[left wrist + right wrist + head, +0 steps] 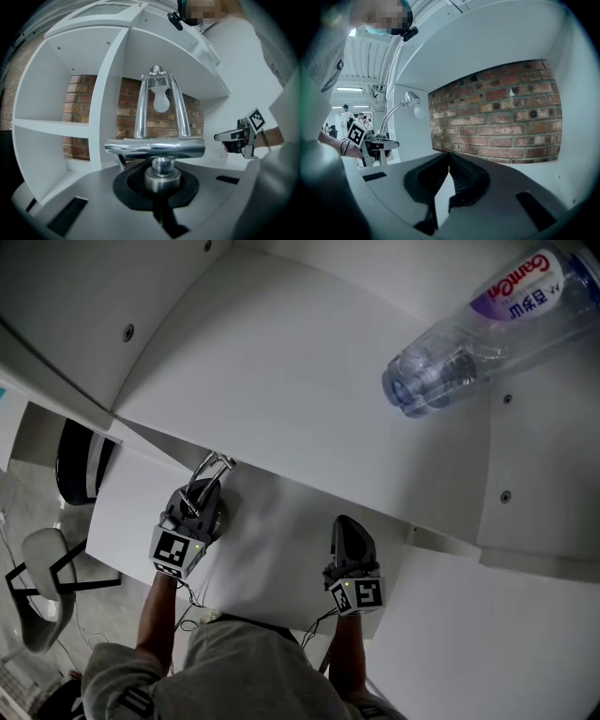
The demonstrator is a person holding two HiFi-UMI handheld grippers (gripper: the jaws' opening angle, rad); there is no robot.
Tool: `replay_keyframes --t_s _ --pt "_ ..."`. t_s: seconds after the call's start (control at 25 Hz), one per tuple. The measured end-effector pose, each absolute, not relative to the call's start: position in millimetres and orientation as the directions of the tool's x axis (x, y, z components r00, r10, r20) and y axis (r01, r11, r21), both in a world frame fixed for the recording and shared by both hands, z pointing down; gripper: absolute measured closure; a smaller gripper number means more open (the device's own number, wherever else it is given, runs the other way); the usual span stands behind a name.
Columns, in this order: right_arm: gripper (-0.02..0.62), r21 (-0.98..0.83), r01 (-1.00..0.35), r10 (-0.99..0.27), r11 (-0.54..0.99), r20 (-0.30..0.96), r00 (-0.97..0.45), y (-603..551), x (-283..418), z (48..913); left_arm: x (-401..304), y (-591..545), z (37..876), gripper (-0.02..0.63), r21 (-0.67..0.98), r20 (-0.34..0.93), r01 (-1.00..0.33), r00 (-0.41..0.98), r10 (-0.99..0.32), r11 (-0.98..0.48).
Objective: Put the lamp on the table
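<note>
A chrome lamp (161, 140) with two curved arms and a bare white bulb (161, 101) stands upright in front of my left gripper (161, 180), which is shut on its short round stem. In the head view the lamp (212, 466) pokes out past the left gripper (200, 491) at the mouth of a white shelf compartment, above a white table surface (267, 563). My right gripper (350, 527) hovers beside it to the right, apart from the lamp. Its jaws (449, 159) meet with nothing between them. From the right gripper view the lamp (396, 112) shows at the left.
A white shelf unit (101, 93) with open compartments surrounds both grippers, with a brick wall (497, 117) behind it. A clear plastic bottle (478, 329) lies on the shelf top. A chair (42, 587) stands on the floor at the left.
</note>
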State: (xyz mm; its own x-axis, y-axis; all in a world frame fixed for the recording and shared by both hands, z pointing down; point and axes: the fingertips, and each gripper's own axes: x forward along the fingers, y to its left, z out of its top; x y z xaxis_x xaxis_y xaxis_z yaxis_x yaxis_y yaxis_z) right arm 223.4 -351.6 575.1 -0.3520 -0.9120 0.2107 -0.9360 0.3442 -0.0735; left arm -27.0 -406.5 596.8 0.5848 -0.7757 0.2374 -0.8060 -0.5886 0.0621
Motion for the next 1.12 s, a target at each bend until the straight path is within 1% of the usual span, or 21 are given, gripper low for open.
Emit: replay_keyframes --t_s 0.44,0.96,1.12 --pt "0.572 -0.093 -0.932 -0.904 0.351 0.225 -0.364 -347 219 586 -30 -399 599 0.604 0.052 0.229 -0.819 0.567 -0.791 -0.572" --pt "0.572 -0.096 -0.932 -0.904 0.35 0.227 -0.363 -332 219 587 -40 -388 598 0.604 0.059 0.17 -0.842 0.538 -0.826 -0.536" --pt "0.572 -0.095 -0.933 -0.905 0.348 0.227 -0.36 -327 219 588 -42 -384 598 0.604 0.053 0.181 -0.843 0.535 -0.826 -0.535"
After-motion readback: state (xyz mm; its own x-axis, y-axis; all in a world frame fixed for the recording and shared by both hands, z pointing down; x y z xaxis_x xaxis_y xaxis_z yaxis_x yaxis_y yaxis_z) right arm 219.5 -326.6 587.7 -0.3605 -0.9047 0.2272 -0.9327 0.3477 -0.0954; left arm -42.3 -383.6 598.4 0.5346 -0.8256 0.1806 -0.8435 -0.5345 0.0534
